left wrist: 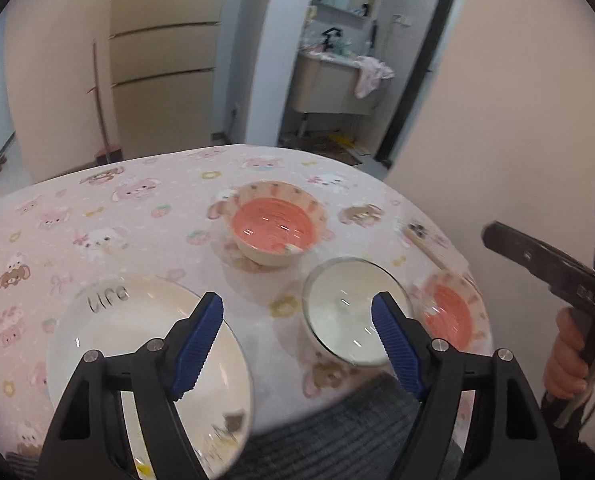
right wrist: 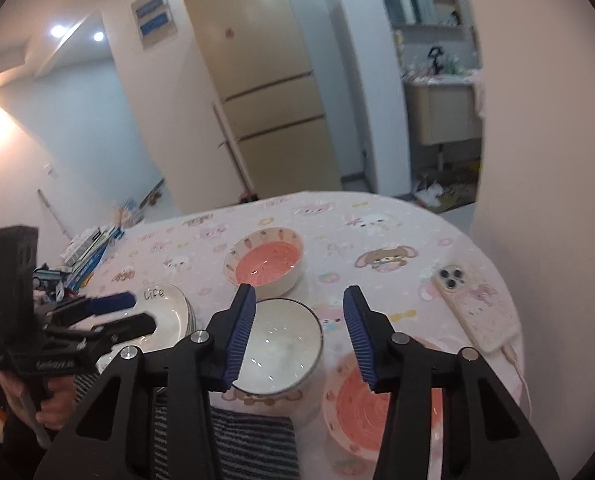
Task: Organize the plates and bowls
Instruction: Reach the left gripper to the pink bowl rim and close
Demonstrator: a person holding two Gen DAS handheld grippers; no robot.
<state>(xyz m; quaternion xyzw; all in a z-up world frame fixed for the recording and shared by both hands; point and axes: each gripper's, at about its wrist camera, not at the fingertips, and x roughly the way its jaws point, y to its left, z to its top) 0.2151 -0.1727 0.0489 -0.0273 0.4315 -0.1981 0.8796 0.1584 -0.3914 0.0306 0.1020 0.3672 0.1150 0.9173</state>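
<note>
A white plate marked "Life" (left wrist: 137, 344) lies at the table's near left; in the right wrist view (right wrist: 169, 312) it tops a small stack. A white bowl (left wrist: 349, 308) (right wrist: 277, 348) stands near the front edge. One pink bowl (left wrist: 275, 220) (right wrist: 265, 266) sits mid-table, another (left wrist: 449, 312) (right wrist: 361, 400) at the near right. My left gripper (left wrist: 297, 344) is open and empty, hovering above the plate and white bowl; it also shows in the right wrist view (right wrist: 125, 312). My right gripper (right wrist: 299, 336) is open and empty above the white and near pink bowls.
The round table (left wrist: 137, 216) has a pink cartoon tablecloth. A phone in a pink case (right wrist: 477, 304) with a cable lies at the right edge. A grey striped cloth (left wrist: 357, 420) hangs at the front edge. A fridge (right wrist: 269, 92) and a wall stand behind.
</note>
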